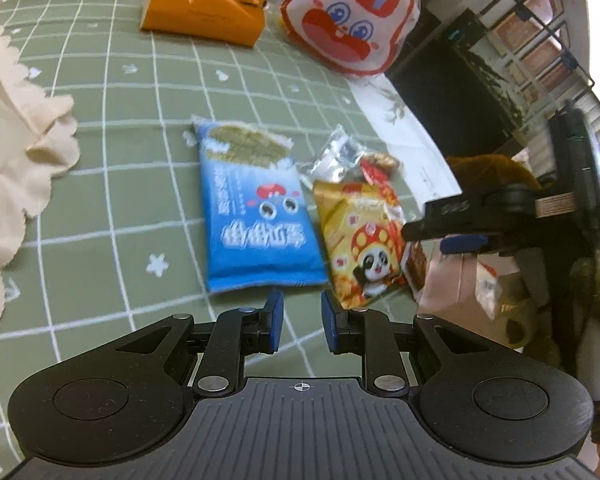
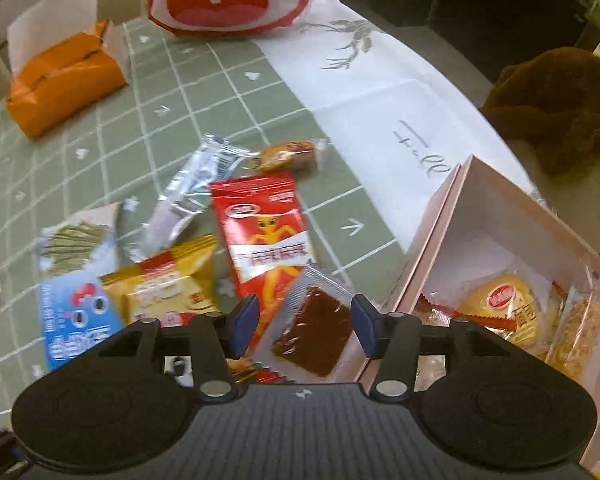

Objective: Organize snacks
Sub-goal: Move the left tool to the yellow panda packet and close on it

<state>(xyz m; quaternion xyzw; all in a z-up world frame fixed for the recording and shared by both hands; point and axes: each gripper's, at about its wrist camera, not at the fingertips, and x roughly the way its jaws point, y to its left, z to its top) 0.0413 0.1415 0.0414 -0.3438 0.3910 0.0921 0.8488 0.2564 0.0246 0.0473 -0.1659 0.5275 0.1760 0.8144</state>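
My left tongs hang over the green checked bench with nothing between their blue pads, which stand close together, just short of the near edge of the blue pack. Right beside that pack lies the yellow panda pack, and a clear wrapper sits just beyond it. Farther off are the orange box and the white bunny bag. My right tongs are apart, pointing steeply down over the brown snack in its clear wrap; that snack lies between the pads, but I cannot tell whether they touch it. It rests partly on the red pack, right against the left wall of the pink box. Inside the box sit a yellow cake and a crumbly bar. A small wrapped pastry lies farther out, near the white cloth.
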